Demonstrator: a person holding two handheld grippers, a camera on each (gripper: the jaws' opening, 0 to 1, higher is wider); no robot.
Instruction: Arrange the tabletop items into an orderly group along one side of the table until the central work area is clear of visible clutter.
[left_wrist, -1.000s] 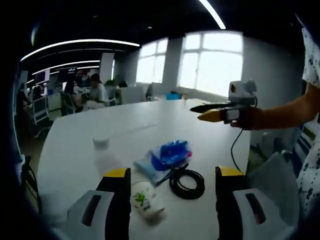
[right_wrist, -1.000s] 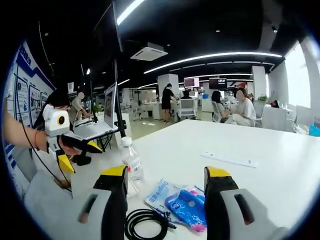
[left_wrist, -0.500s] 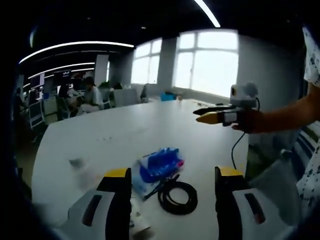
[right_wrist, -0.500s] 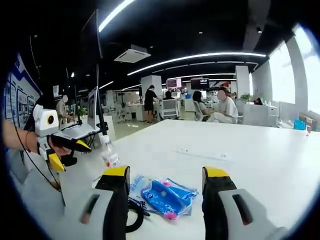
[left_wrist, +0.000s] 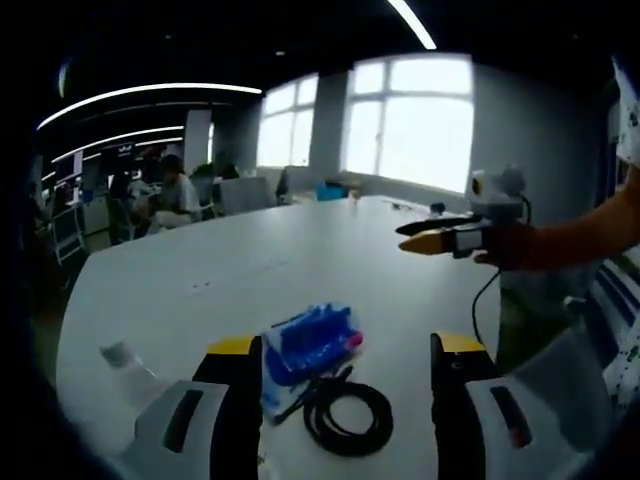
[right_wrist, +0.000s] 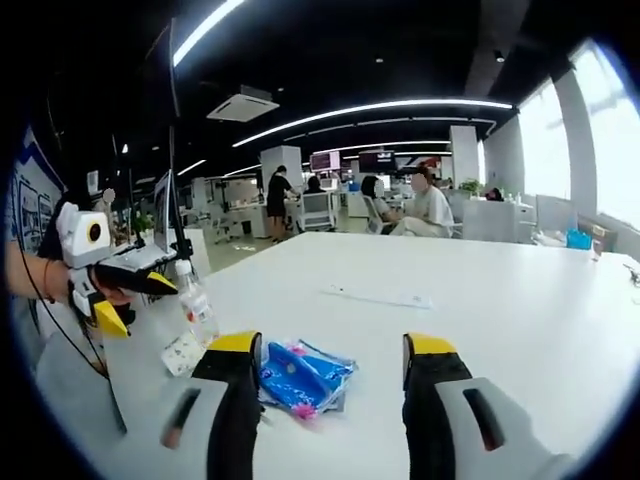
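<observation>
A blue packet (left_wrist: 305, 340) lies on the white table (left_wrist: 250, 270) between my left gripper's (left_wrist: 346, 345) open jaws. Just in front of it sits a black cable coil (left_wrist: 345, 430), and a blurred clear bottle (left_wrist: 125, 360) is to its left. The right gripper (left_wrist: 438, 232) hangs above the table's right side, held by a hand, its jaws apart. In the right gripper view, the blue packet (right_wrist: 300, 372) sits between my right gripper's (right_wrist: 330, 345) open jaws. The bottle (right_wrist: 197, 310) stands upright there, a small white packet (right_wrist: 183, 352) beside it. The left gripper (right_wrist: 125, 295) hovers at left, open.
A long white strip (right_wrist: 375, 296) lies across the table's (right_wrist: 480, 300) middle. A monitor on a stand (right_wrist: 165, 215) rises past the table's left edge. People sit at desks (right_wrist: 420, 205) in the background. A person's forearm (left_wrist: 580, 235) reaches in from the right.
Both views have shifted with the hands: the blue packet now sits nearer the jaws, and the cable coil has left the right gripper view. Both grippers stay open and empty.
</observation>
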